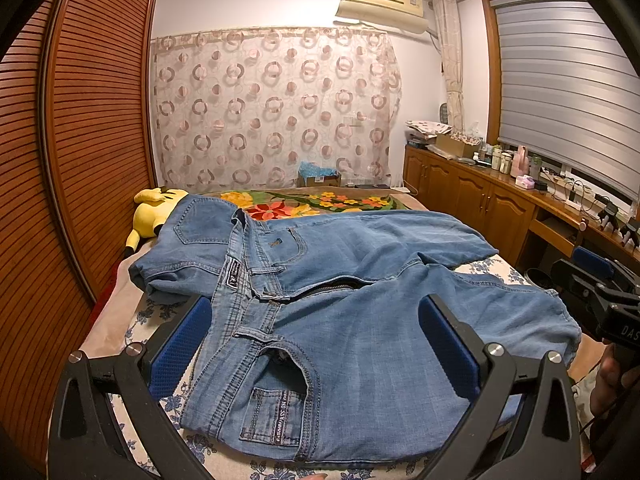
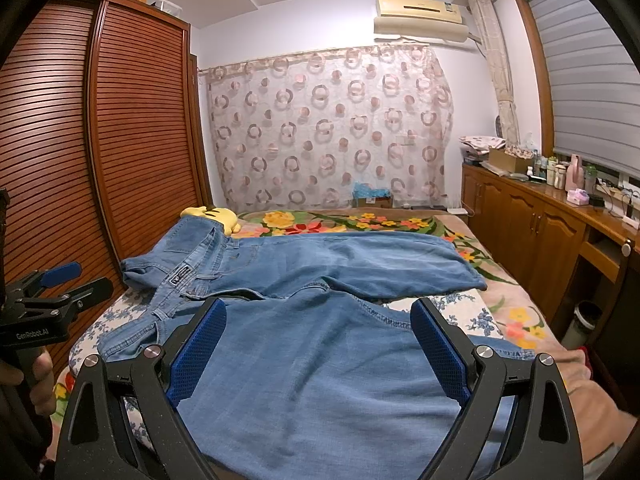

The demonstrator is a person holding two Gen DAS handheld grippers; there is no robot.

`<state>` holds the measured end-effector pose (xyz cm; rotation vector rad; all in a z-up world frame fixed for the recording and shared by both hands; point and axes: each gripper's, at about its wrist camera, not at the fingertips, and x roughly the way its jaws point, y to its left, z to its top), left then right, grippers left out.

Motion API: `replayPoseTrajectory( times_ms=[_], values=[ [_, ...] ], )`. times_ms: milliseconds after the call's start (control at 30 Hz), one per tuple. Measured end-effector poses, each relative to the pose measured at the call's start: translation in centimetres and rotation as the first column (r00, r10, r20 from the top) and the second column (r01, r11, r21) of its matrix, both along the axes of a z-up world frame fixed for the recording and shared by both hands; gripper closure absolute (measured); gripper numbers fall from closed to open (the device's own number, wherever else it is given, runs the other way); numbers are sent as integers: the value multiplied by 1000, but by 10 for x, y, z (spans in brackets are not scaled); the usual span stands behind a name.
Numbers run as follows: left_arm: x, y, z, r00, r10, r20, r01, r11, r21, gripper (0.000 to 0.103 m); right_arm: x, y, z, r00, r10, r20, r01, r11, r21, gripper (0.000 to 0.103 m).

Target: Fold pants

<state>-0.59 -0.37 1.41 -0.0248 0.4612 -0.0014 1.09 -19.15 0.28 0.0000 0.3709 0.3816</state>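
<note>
Blue denim pants point(image 1: 360, 280) lie spread across the bed, waistband to the left, both legs running to the right, zipper open. My left gripper point(image 1: 316, 312) hovers open over the waistband and near front pocket, its blue pads point(image 1: 180, 348) wide apart with nothing held. In the right wrist view the pants point(image 2: 320, 340) fill the foreground. My right gripper point(image 2: 318, 316) is open above the near leg, and the left gripper point(image 2: 60, 280) shows at the left edge. The right gripper point(image 1: 600, 280) appears at the right edge of the left wrist view.
The bed point(image 1: 132, 328) has a blue-flower sheet and a bright floral blanket point(image 1: 312, 202) farther back. A yellow plush toy point(image 1: 154, 216) lies by the pants at the left. A slatted wardrobe point(image 1: 80, 140) stands left; wooden cabinets point(image 1: 480, 196) with clutter line the right.
</note>
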Motion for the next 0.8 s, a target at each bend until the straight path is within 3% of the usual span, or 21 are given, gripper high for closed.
replayPoseTrajectory(
  times_ms=[367, 800],
  values=[
    [3, -1, 5, 997, 27, -77, -28, 1000, -12, 0, 12, -3, -11, 999, 7, -44, -9, 999, -44, 9],
    [12, 37, -38, 986, 70, -150, -72, 997, -10, 0, 27, 0, -14, 993, -15, -117, 4, 995, -98, 9]
  ],
)
